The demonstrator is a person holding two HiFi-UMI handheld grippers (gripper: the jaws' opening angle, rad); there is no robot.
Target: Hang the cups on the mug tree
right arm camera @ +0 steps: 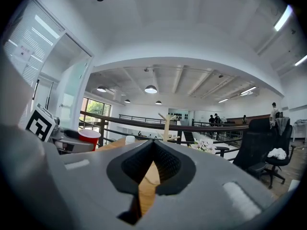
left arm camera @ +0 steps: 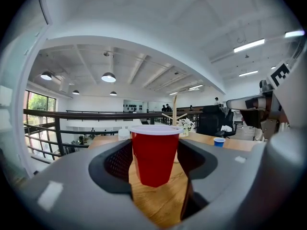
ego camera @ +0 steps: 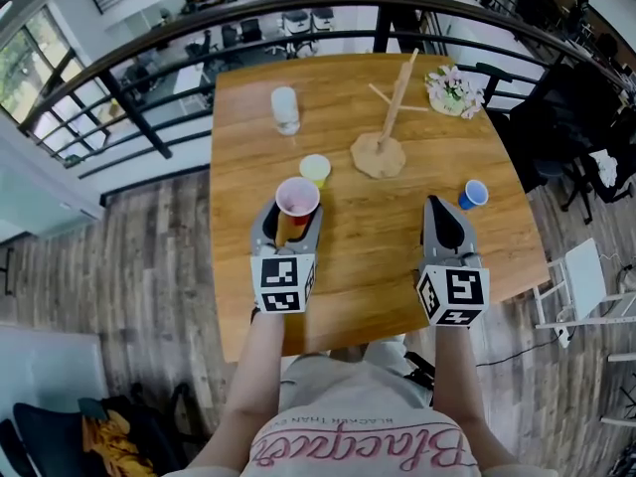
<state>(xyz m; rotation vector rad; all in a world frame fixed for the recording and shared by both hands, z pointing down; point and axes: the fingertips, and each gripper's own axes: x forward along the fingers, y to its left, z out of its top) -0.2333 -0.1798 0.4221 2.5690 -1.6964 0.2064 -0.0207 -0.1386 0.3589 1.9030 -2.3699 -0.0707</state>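
Person's shirt (ego camera: 358,435) fills the bottom edge of the head view, w/ both forearms reaching fwd over the near edge of the table (ego camera: 348,266).

L tool (ego camera: 295,215) is part spread and pinching a red cup (ego camera: 297,199). In the left gripper view the cup sits upright btwn the two pads, sides against them, white rim up. Can't tell whether its base touches the wood. Cup and L tool are left of the tree (ego camera: 396,102) and nearer the person, apart from its base.

R tool (ego camera: 438,205) has its jaws pressed together w/ nothing btwn them; only table wood shows through the slit in the right gripper view. It's right of the tree and nearer the person, well apart from it.

Tree stands upright on its round base, toward the far middle of the table.

Other cups, all upright on the table:
- yellow cup (ego camera: 315,169): just left of the tree's base, a bit nearer the person, close beyond the red cup.
- blue cup (ego camera: 474,194): right of the tree, nearer the person, just beside the R tool's tip.
- clear cup (ego camera: 285,109): left of the tree, well apart.

Flowers (ego camera: 454,89) lie right of the tree, at the far right corner.
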